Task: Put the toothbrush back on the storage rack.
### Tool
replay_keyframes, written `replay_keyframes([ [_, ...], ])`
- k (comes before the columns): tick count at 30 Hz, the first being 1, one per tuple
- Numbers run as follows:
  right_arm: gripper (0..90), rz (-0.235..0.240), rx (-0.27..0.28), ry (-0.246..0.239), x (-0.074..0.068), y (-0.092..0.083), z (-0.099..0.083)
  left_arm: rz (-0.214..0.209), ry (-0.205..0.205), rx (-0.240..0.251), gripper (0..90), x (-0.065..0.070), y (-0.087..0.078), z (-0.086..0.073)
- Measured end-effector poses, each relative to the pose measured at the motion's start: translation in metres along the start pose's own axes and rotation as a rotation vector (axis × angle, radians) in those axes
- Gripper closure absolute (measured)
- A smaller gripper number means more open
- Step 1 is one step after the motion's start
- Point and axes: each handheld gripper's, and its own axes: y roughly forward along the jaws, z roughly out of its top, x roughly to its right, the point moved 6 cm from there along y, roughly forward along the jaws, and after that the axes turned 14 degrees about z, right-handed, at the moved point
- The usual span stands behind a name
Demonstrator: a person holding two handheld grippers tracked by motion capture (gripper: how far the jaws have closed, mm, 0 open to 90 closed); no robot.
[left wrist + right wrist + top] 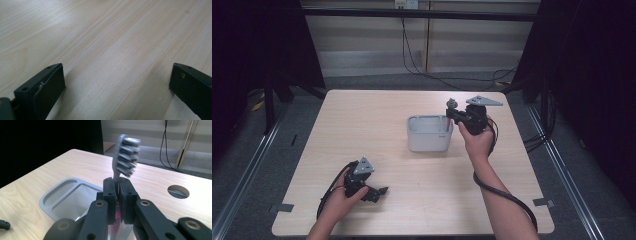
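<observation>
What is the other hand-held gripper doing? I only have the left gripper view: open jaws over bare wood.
Observer: The right hand-held gripper is shut on a toothbrush, bristle head up.
Operator: Where over the table is it?
Observer: In the high view it is at the right edge of a grey container near the table's middle.
Operator: Is the toothbrush in the container?
Observer: The right gripper view shows its pink handle running down below the jaws beside the container's rim; how far in it reaches I cannot tell.
Operator: And my gripper?
Observer: The left hand-held gripper is low over the table's near left, apart from the container.
</observation>
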Motion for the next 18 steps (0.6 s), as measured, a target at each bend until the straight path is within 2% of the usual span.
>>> replay_keyframes([
  [18,84.4,0.008,0.010,-0.013,-0.0035,-0.0069,-0.0068,0.000,0.000,0.000,0.0,0.0000,0.0000,0.0000],
])
